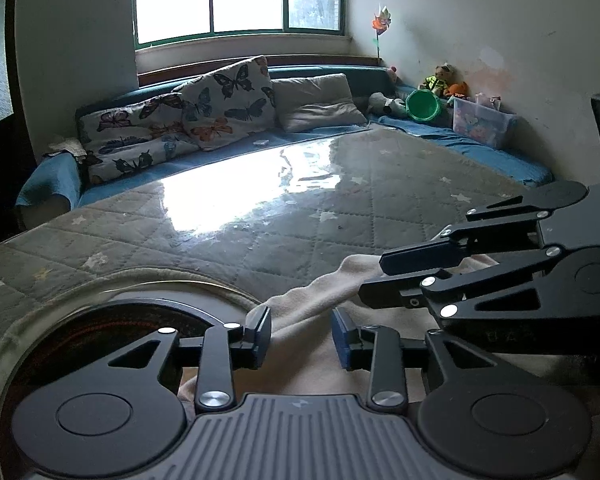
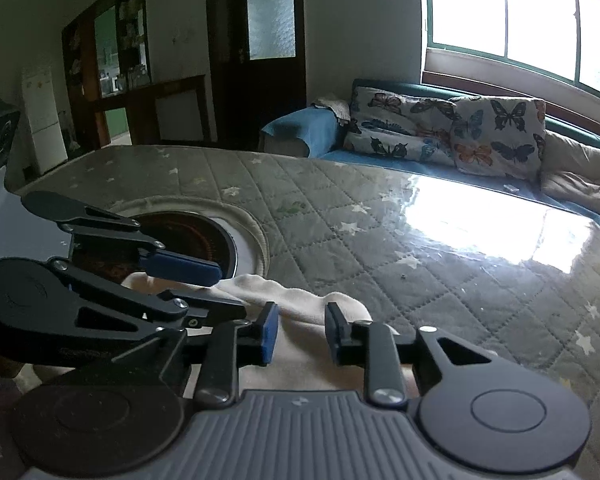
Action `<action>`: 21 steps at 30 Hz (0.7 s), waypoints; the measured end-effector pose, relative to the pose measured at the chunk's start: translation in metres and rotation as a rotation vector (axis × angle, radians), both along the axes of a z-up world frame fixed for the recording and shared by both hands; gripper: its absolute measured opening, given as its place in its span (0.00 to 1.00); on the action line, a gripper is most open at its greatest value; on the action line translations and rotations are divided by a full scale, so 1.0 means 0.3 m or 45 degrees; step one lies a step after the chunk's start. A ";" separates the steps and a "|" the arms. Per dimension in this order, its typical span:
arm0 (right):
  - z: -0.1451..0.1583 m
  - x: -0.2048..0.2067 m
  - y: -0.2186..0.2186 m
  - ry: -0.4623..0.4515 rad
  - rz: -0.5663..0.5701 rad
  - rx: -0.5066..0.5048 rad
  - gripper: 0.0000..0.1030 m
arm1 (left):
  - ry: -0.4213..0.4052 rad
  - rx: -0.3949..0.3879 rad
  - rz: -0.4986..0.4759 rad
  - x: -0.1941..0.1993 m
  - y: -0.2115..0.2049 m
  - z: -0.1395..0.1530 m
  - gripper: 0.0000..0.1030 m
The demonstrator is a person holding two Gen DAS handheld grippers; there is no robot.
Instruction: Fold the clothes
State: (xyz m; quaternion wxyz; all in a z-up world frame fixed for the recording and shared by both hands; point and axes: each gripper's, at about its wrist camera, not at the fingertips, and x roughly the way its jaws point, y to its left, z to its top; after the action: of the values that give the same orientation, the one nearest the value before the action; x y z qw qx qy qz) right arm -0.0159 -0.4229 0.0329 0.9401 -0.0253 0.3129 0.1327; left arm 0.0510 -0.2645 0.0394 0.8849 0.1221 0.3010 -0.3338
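A cream cloth (image 1: 312, 300) (image 2: 300, 296) lies bunched at the near edge of the quilted grey table cover (image 1: 340, 200) (image 2: 420, 260). My left gripper (image 1: 301, 338) (image 2: 228, 288) is open, its blue-padded fingers (image 1: 260, 336) standing either side of a cloth fold. My right gripper (image 2: 302, 332) (image 1: 374, 278) is also open, just to the right of the left one, with cloth showing in its gap. The two grippers nearly touch. The cloth's near part is hidden under them.
A round dark heater (image 1: 100, 320) (image 2: 204, 240) is set into the table, left of the cloth. Beyond the table runs a blue sofa with butterfly cushions (image 1: 220, 100) (image 2: 460, 132). A green bucket (image 1: 422, 106) and toy box (image 1: 480, 120) sit far right.
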 end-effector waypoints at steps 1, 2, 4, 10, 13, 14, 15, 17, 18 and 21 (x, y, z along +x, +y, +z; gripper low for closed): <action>0.003 -0.010 -0.001 -0.001 -0.004 0.003 0.29 | -0.002 0.002 0.005 -0.009 0.005 0.004 0.39; 0.006 -0.020 -0.003 -0.003 -0.008 0.006 0.30 | -0.006 0.004 0.011 -0.019 0.009 0.008 0.44; 0.013 -0.040 -0.006 -0.006 -0.016 0.013 0.37 | -0.009 0.005 0.023 -0.040 0.019 0.015 0.49; 0.018 -0.117 -0.003 0.003 -0.035 0.020 0.47 | -0.013 0.017 0.066 -0.113 0.045 0.033 0.63; 0.020 -0.154 -0.001 0.000 -0.048 0.036 0.53 | -0.021 0.020 0.091 -0.151 0.062 0.043 0.71; 0.023 -0.166 0.002 -0.003 -0.048 0.039 0.54 | -0.023 0.015 0.100 -0.164 0.071 0.047 0.75; 0.027 -0.178 0.004 -0.006 -0.048 0.042 0.54 | -0.022 0.015 0.118 -0.175 0.079 0.052 0.78; 0.034 -0.203 0.009 -0.012 -0.048 0.049 0.58 | -0.025 0.018 0.148 -0.200 0.095 0.060 0.86; 0.036 -0.214 0.012 -0.015 -0.047 0.047 0.61 | -0.030 0.022 0.159 -0.213 0.101 0.063 0.87; 0.038 -0.247 0.022 -0.018 -0.045 0.048 0.67 | -0.040 0.035 0.182 -0.252 0.121 0.067 0.91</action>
State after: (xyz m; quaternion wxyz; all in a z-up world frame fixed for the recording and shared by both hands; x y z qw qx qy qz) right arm -0.0900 -0.4162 0.0443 0.9449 -0.0031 0.3040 0.1217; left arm -0.0246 -0.2282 0.0594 0.9093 0.1175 0.2997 -0.2636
